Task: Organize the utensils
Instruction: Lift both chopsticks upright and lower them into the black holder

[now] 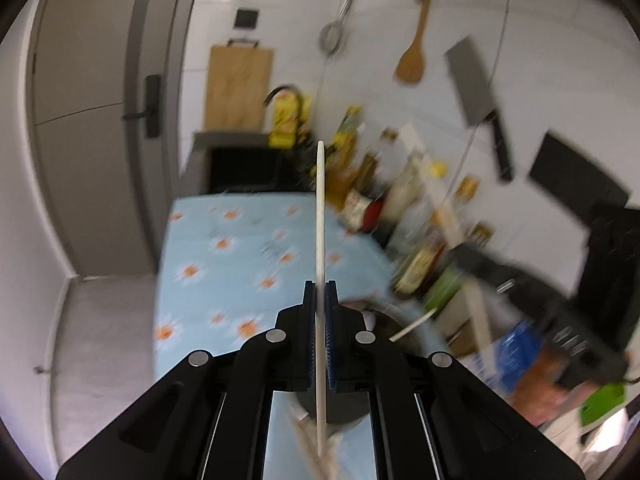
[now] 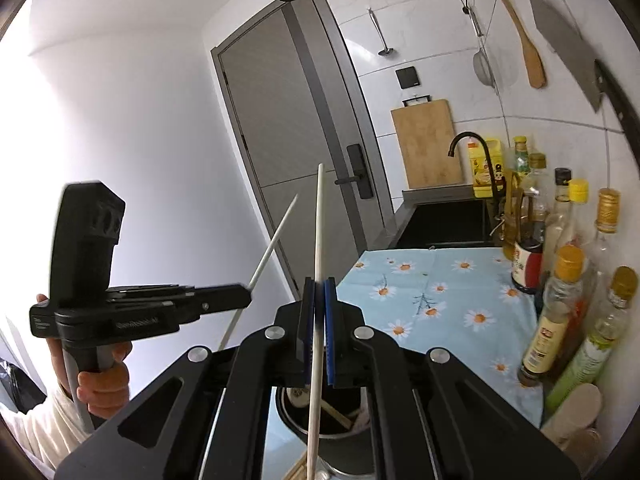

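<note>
left gripper: jaws pinching a white chopstick, which stands upright through the centre of the left wrist frame, tip near mid-frame, lower end running down past the jaws to the bottom edge. the same gripper shows at left of the right wrist frame, held in a hand with a pale sleeve, its chopstick slanting up to the right. right gripper: jaws pinching a second chopstick, near upright at centre frame, lower end over a dark holder at bottom centre; a wooden stick lies in the holder, other contents unclear. tabletop: blue cloth with daisy print, right of centre. bottles: a row along the wall at right edge. sink with dark tap behind the cloth. cutting board leaning on the tiled wall. wall, upper right: ladle, strainer, wooden spatula, cleaver. grey door, centre. left wrist view is blurred.
</note>
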Motion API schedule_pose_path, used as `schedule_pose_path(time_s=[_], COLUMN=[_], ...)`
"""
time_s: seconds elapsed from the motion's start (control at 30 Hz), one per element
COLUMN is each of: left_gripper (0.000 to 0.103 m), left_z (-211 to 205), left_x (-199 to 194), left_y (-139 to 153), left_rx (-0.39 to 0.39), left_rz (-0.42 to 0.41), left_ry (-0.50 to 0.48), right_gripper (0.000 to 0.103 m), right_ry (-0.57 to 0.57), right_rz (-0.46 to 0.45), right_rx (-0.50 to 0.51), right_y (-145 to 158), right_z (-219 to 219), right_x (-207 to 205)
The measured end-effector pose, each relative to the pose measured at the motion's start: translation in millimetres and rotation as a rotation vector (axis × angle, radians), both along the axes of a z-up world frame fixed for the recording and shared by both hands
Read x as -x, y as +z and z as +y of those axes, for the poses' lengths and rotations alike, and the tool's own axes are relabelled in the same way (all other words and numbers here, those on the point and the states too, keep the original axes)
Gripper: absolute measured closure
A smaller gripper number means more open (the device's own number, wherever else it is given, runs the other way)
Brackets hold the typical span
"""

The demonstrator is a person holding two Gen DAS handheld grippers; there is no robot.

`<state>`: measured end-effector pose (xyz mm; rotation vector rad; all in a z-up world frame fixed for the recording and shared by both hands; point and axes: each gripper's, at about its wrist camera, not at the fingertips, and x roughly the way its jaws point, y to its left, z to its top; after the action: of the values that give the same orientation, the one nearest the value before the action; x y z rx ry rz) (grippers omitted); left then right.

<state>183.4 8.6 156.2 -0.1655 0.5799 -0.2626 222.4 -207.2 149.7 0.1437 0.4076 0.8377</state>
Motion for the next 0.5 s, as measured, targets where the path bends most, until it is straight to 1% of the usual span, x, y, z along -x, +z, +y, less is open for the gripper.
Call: schedule_pose_path(time_s=[0.1, 0.17, 0.27, 0.3, 0.37, 0.5], left_gripper=[0.099, 0.099, 0.099, 0.099, 0.099, 0.099], left_z=[-3.9, -6.4, -9.8, -11.4, -16.6, -21.5], left_x=[-6.9, -12.0, -14.8, -16.3, -21.5, -30.3], left_y=[1.7, -0.2, -6.2, -7.6, -13.6, -23.5], left_rx=[0.042, 0.077, 0.148, 0.155, 0.145, 0.156], left_rz=[-0.06, -0.101, -0.161, -0.17, -0.18, -0.171], left_ry=[-0.004, -0.005, -0.02, -0.023, -0.008, -0.02], right_gripper=[0.097, 0.097, 0.097, 0.097, 0.097, 0.097], right_ry=[0.01, -0.024, -0.098, -0.107, -0.123, -0.155], right_rz=[0.009, -0.004, -0.044, -0.045, -0.039, -0.02], right_rx=[-0.058, -0.102, -0.121, -0.128, -0.158, -0.184], right_y=[-2.9, -7.1, -11.2, -12.8, -17.3, -26.0], right_z=[2.0, 0.1, 2.2, 2.7, 2.6, 1.7], right_x=[-7.3, -5.0, -3.6, -4.2, -6.1, -14.3])
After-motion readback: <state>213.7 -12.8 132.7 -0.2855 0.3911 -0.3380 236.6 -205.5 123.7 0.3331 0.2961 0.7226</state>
